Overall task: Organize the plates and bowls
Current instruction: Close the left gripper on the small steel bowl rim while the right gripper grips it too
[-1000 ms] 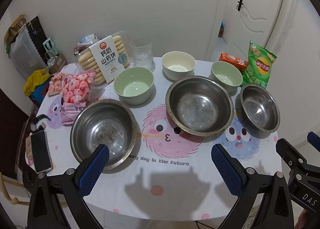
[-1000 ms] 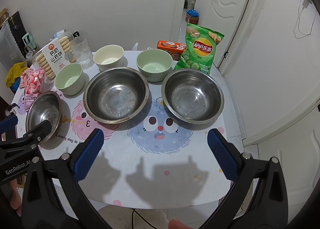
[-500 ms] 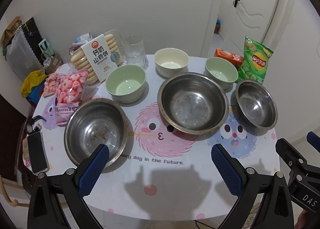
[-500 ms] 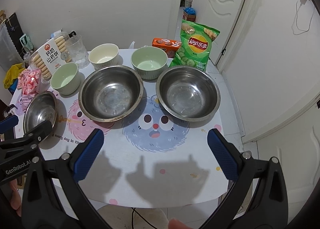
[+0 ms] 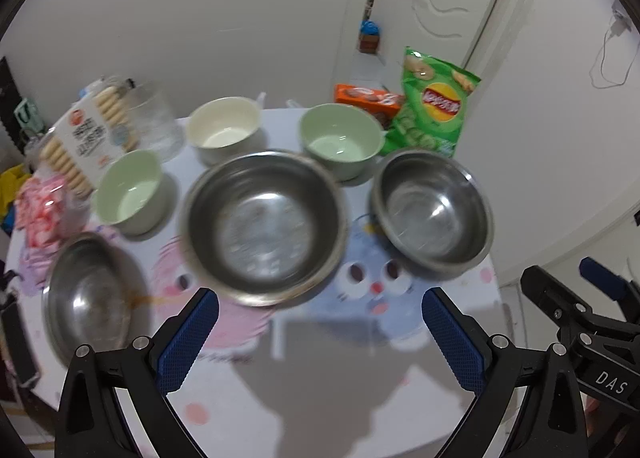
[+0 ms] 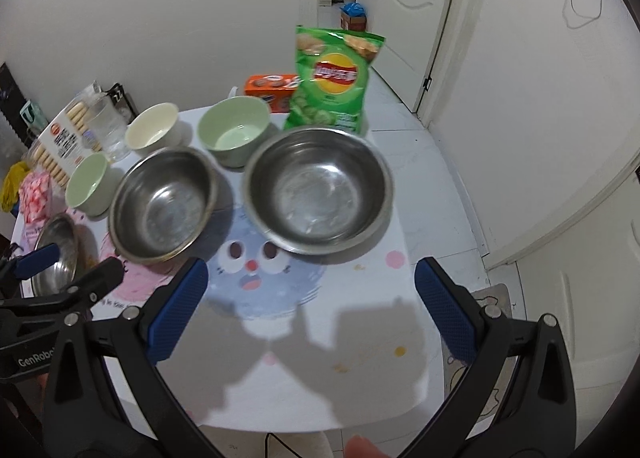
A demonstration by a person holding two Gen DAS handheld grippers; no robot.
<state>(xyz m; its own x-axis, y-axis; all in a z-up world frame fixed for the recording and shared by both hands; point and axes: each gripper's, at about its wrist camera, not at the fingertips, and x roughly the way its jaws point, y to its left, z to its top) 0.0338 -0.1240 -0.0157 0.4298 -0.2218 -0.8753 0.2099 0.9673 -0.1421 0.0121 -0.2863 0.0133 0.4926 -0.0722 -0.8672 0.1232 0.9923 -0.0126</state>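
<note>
Three steel bowls stand in a row on the table: a large middle bowl (image 5: 262,227) (image 6: 162,203), a right steel bowl (image 5: 432,209) (image 6: 318,187) and a left steel bowl (image 5: 90,294) (image 6: 54,248). Behind them sit a left green bowl (image 5: 130,189) (image 6: 88,187), a cream bowl (image 5: 224,127) (image 6: 154,129) and a right green bowl (image 5: 340,139) (image 6: 234,129). My left gripper (image 5: 320,334) hangs open above the table's front, before the middle bowl. My right gripper (image 6: 310,308) is open too, before the right steel bowl. Neither holds anything.
A green chip bag (image 6: 336,81) and an orange box (image 6: 270,87) stand at the back right. A biscuit pack (image 5: 84,137), a glass (image 5: 154,125) and pink sweets (image 5: 42,213) crowd the back left. A phone (image 5: 18,338) lies at the left edge. A door (image 6: 404,17) is behind.
Both grippers have swung to the right and moved closer to the table, so the bowls have shifted left and look larger. Nothing on the table has moved; both grippers stay open.
</note>
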